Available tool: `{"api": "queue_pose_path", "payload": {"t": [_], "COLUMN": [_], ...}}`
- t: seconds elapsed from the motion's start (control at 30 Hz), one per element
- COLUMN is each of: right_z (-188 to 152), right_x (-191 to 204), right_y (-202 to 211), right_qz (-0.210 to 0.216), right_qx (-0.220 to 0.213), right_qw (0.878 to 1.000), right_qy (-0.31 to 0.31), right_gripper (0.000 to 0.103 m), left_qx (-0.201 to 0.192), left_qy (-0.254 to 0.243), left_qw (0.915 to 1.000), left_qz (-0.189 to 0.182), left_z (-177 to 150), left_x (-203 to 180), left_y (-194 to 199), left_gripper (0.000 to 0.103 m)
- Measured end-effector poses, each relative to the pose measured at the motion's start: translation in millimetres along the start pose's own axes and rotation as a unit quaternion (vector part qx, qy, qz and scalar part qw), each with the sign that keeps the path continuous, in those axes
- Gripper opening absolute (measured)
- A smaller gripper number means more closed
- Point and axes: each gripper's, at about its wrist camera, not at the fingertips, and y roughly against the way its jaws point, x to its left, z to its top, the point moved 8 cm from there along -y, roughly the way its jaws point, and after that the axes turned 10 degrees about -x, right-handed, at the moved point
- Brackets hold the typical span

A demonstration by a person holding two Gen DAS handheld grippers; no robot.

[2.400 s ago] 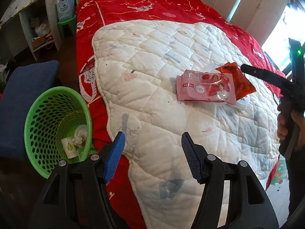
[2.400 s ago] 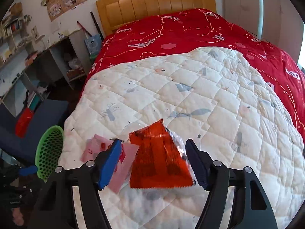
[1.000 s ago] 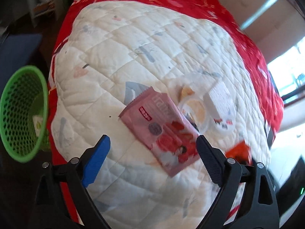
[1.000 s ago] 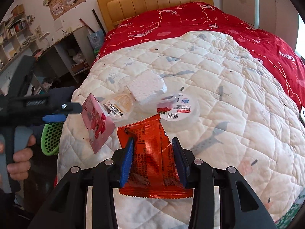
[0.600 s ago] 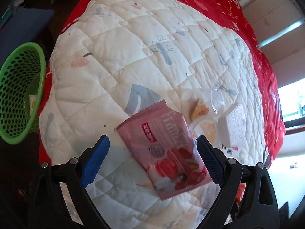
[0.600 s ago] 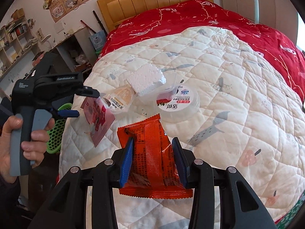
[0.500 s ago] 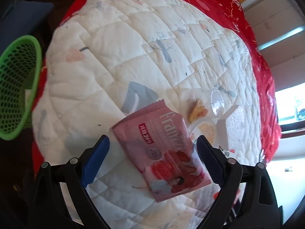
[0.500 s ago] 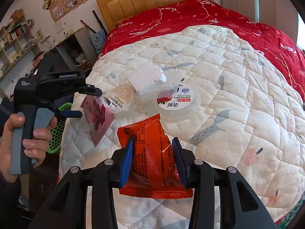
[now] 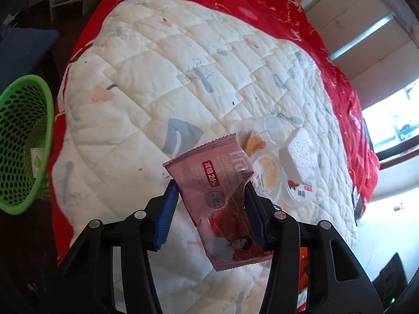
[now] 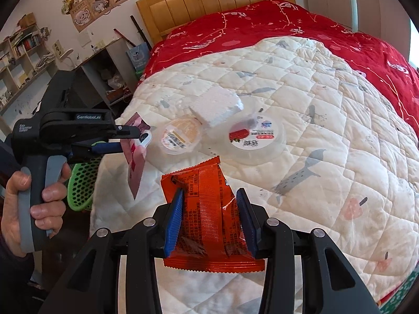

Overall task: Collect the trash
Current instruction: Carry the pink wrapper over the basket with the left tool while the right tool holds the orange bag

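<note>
White quilt (image 9: 162,86) covers the red bed (image 10: 262,23), with cups (image 10: 255,137) and foam (image 10: 216,106) near its foot edge. The left tool (image 9: 209,206) is closing on a pink wrapper (image 9: 217,191); the right tool (image 10: 209,219) clenches an orange wrapper (image 10: 207,209). A green bin (image 9: 23,144) stands on the floor beside the bed.

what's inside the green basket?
Through the green basket mesh in the left wrist view, a white paper cup with a green drop mark shows. The wall hides the rest of the bottom.

Both claws were built of black plastic arms with silver screws and ribbed blue pads. The left claw (image 10: 136,141) was fitted with a grey trigger, white lettering; a dark sleeve (image 10: 10,269) was worn.
</note>
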Motion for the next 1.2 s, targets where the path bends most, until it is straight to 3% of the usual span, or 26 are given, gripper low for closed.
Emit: {"api": "queue_pose_path", "payload": {"t": [0.2, 0.4, 0.63, 0.93, 1.2], "right_z": [5.0, 11.0, 16.4, 24.7, 27.7], "right_x": [28.0, 63.5, 114.8, 163.4, 199.3], "right_y": [0.4, -10.4, -28.9, -53.9, -75.0], "right_qz": [0.017, 0.04, 0.067, 0.091, 0.105], "right_qx": [-0.002, -0.001, 0.008, 0.019, 0.03], "right_qw": [1.0, 0.999, 0.997, 0.994, 0.992], "right_qy": [0.011, 0.017, 0.036, 0.052, 0.063], "right_gripper": [0.04, 0.04, 0.04, 0.04, 0.04], "left_qx": [-0.03, -0.078, -0.121, -0.123, -0.11], "left_qy": [-0.011, -0.032, -0.038, -0.023, -0.018], "left_qw": [0.9995, 0.9951, 0.9827, 0.9671, 0.9631], "left_qz": [0.004, 0.052, 0.135, 0.222, 0.245], "left_z": [6.7, 26.6, 54.3, 78.3, 83.0], "left_x": [26.4, 73.6, 153.2, 246.2, 289.4], "left_y": [38.1, 81.0, 116.6, 123.1, 107.5], "left_gripper": [0.05, 0.05, 0.05, 0.05, 0.066]}}
